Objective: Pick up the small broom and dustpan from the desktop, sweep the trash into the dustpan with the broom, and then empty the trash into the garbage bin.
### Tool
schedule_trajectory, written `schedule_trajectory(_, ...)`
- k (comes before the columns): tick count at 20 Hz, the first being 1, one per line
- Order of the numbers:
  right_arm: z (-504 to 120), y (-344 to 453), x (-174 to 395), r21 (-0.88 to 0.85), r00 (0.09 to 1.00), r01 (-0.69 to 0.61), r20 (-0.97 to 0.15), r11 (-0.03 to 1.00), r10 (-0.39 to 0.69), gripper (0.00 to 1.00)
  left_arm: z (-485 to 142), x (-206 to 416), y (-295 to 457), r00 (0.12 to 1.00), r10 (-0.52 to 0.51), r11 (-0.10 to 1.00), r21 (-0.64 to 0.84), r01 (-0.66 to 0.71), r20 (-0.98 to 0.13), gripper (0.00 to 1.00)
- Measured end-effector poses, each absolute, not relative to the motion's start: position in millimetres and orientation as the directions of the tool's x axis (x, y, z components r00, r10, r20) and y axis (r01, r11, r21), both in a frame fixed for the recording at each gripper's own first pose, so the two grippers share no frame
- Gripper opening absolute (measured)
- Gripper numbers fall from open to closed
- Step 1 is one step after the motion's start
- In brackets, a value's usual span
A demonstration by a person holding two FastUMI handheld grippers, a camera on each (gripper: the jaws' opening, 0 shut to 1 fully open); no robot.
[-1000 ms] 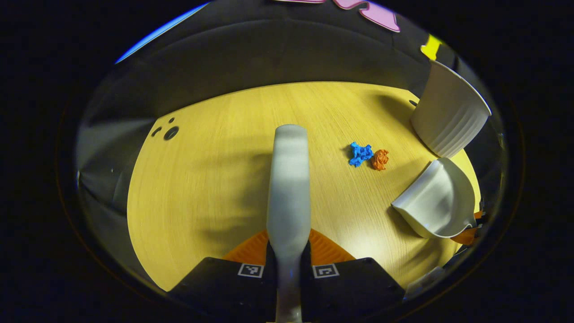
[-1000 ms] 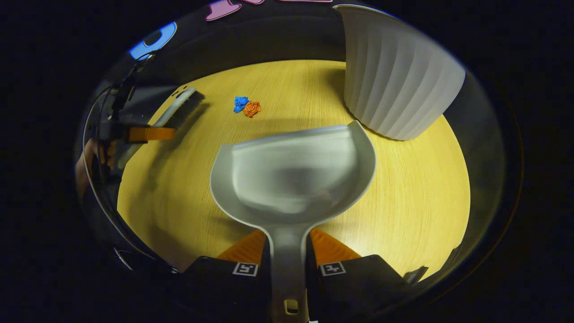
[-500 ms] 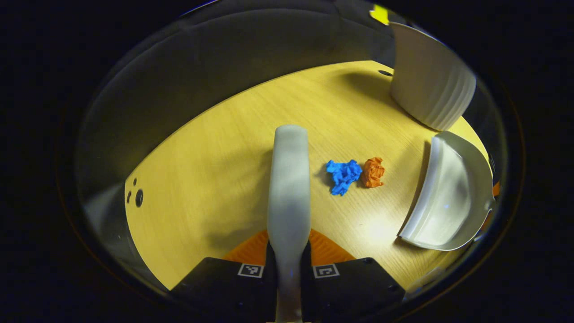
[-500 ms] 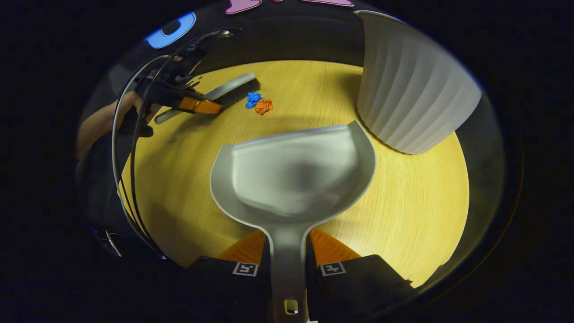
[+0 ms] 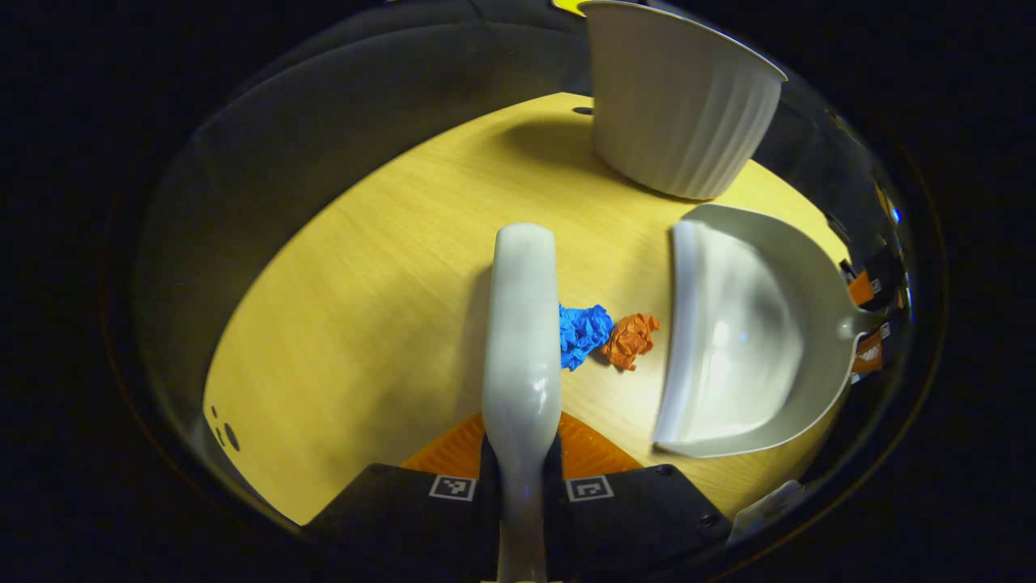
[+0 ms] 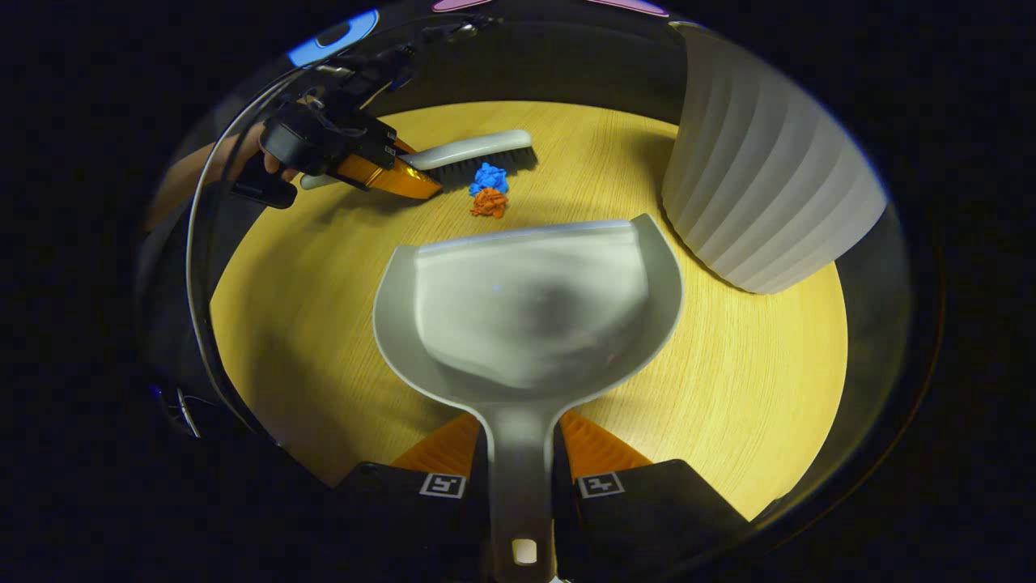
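While the left tongs [image 5: 520, 453] are clamped on the handle of the small broom [image 5: 522, 324], the broom reaches forward over the wooden bench [image 5: 364, 308] in the left gripper view. Just to the right of the broom head lies the blue paper scrap [image 5: 584, 334], touching it or nearly so, and the orange paper scrap [image 5: 630, 340] lies against the blue one. Further right is the dustpan [image 5: 745, 340], its open front edge turned toward the scraps and close to the orange one. Behind the dustpan, near the far edge of the bench, the white ribbed garbage bin [image 5: 672, 113] stands upright.

From the right gripper view, a hand [image 6: 243, 162] at the far left holds the left tongs with the broom, whose bristles touch the blue scrap. In the middle the right tongs [image 6: 522, 474] are clamped on the dustpan's handle, and the pan is empty. At the right stands the bin.
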State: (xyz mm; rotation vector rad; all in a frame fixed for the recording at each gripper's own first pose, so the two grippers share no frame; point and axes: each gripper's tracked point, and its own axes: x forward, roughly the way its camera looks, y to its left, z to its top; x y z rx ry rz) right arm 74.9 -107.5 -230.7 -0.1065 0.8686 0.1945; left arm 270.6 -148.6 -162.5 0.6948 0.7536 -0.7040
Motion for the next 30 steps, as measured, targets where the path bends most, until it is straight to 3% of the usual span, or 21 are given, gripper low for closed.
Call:
schedule_trajectory(3, -232, -106, 73, -0.021, 0.63, -0.212, -0.767, 0.977, 0.12, 0.35, -176, 237, -173, 0.435, -0.359, 0.545, 0.193, 0.816, -0.826, 0.28)
schedule_trajectory(4, -235, -107, 72, -0.021, 0.63, -0.212, -0.767, 0.977, 0.12, 0.39, -178, 226, -177, 0.411, -0.358, 0.549, 0.167, 0.819, -0.838, 0.26)
schedule_trajectory(9, -242, -92, 61, 0.009, 0.624, -0.207, -0.769, 0.978, 0.139, 0.35, -188, 174, -200, 0.309, -0.386, 0.602, 0.016, 0.798, -0.869, 0.26)
schedule_trajectory(12, -244, -91, 61, -0.032, 0.654, -0.224, -0.746, 0.974, 0.126, 0.35, -187, 168, -192, 0.394, -0.336, 0.67, 0.077, 0.738, -0.856, 0.26)
schedule_trajectory(16, -245, -92, 63, -0.049, 0.682, -0.217, -0.723, 0.975, 0.115, 0.35, -166, 159, -189, 0.534, -0.372, 0.764, 0.077, 0.641, -0.759, 0.26)
schedule_trajectory(20, -241, -89, 61, -0.046, 0.699, -0.21, -0.705, 0.977, 0.117, 0.39, -143, 138, -147, 0.661, -0.314, 0.851, 0.106, 0.514, -0.681, 0.26)
schedule_trajectory(23, -240, -90, 60, -0.015, 0.716, -0.192, -0.686, 0.981, 0.13, 0.35, -146, 117, -107, 0.706, -0.282, 0.905, 0.064, 0.421, -0.65, 0.26)
schedule_trajectory(24, -238, -90, 58, -0.015, 0.722, -0.184, -0.68, 0.983, 0.125, 0.39, -151, 109, -93, 0.71, -0.267, 0.919, 0.049, 0.391, -0.651, 0.26)
schedule_trajectory(25, -235, -91, 56, -0.014, 0.728, -0.174, -0.675, 0.985, 0.12, 0.35, -160, 100, -75, 0.714, -0.249, 0.934, 0.034, 0.357, -0.655, 0.26)
schedule_trajectory(26, -233, -90, 54, -0.007, 0.732, -0.162, -0.672, 0.987, 0.115, 0.39, -168, 92, -59, 0.714, -0.237, 0.945, 0.014, 0.326, -0.659, 0.26)
schedule_trajectory(30, -219, -91, 44, 0.047, 0.758, -0.077, -0.646, 0.996, 0.089, 0.35, -208, 77, -9, 0.701, -0.245, 0.967, -0.119, 0.224, -0.67, 0.26)
